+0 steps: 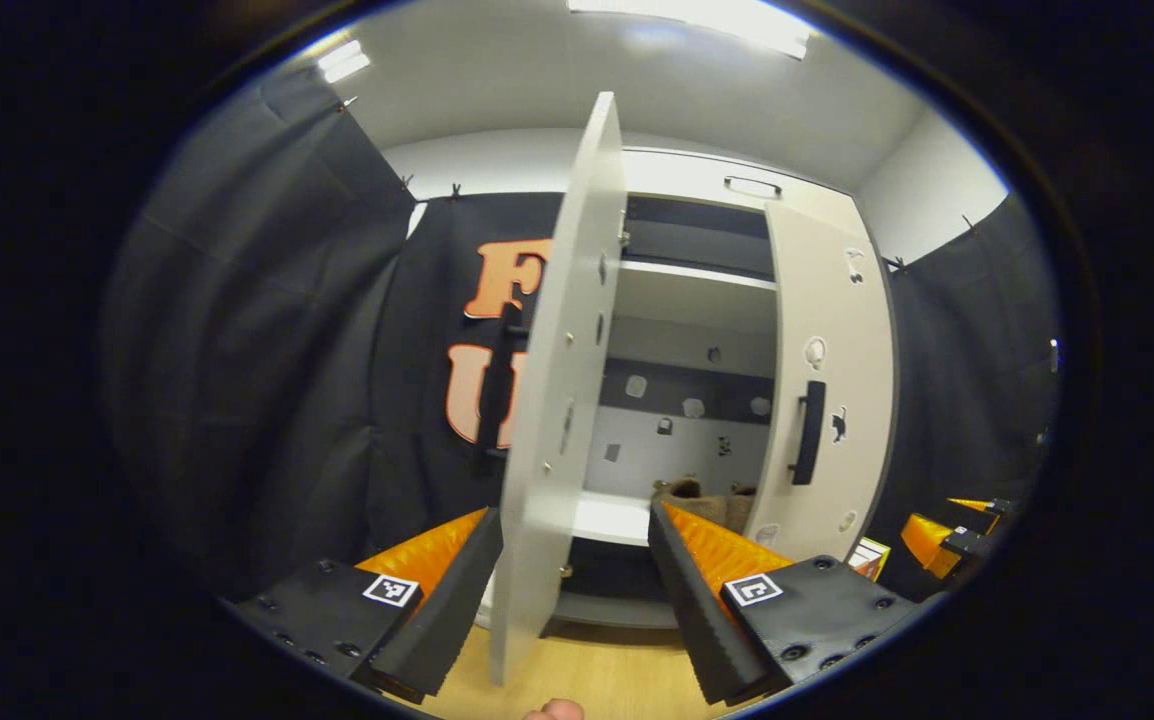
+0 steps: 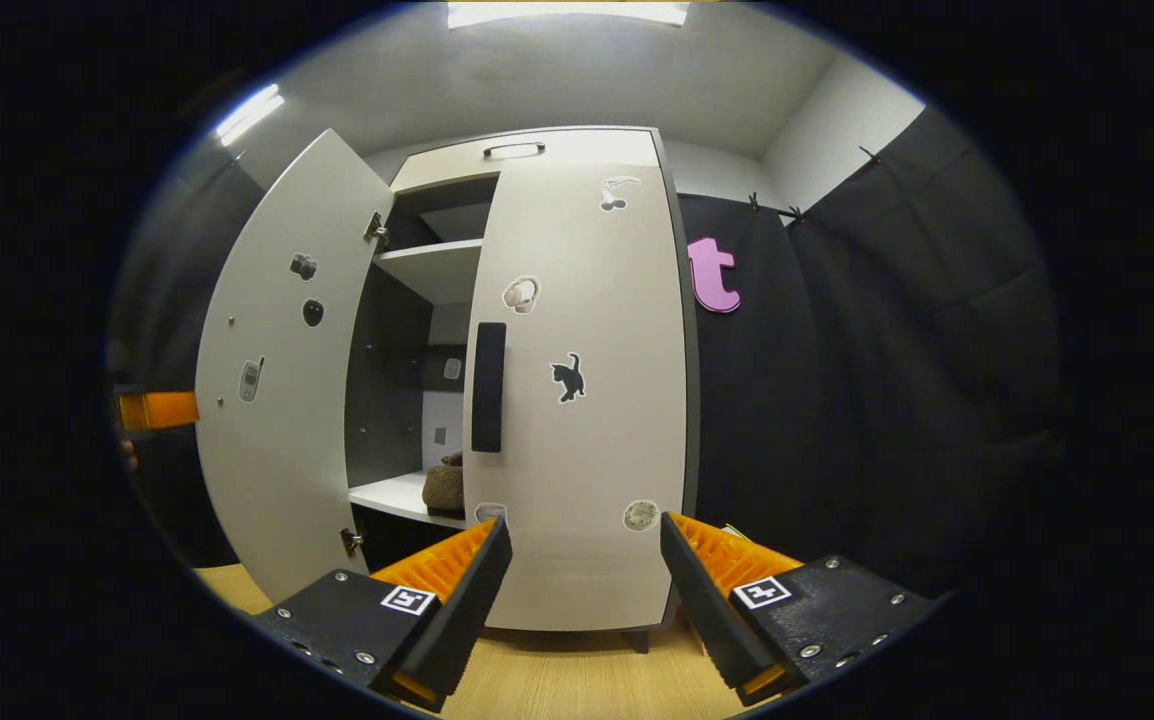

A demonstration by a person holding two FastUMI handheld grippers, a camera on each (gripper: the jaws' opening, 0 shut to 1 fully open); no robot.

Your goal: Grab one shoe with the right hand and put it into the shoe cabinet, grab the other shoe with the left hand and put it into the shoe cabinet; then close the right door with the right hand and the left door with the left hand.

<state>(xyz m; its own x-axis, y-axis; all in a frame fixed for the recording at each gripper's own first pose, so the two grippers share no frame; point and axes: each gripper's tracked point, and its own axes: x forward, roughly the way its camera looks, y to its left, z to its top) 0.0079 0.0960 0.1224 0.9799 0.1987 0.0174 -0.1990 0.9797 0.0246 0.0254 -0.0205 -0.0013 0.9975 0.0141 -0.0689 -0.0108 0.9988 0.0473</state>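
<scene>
Right door (image 2: 582, 400) shut, left door (image 1: 557, 400) ajar.
Both grippers (image 1: 575, 590) (image 2: 585, 590) gape wide, empty; shoes (image 1: 707, 500) inside cabinet (image 2: 527, 155).

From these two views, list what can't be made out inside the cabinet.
- Shoes: left gripper view, mostly behind this gripper's finger; whether both are in, unclear.
- Shoe: right gripper view, partly behind the right door.
- Lower compartment: dark, contents unreadable.
- Stickers on back panel: too small.
</scene>
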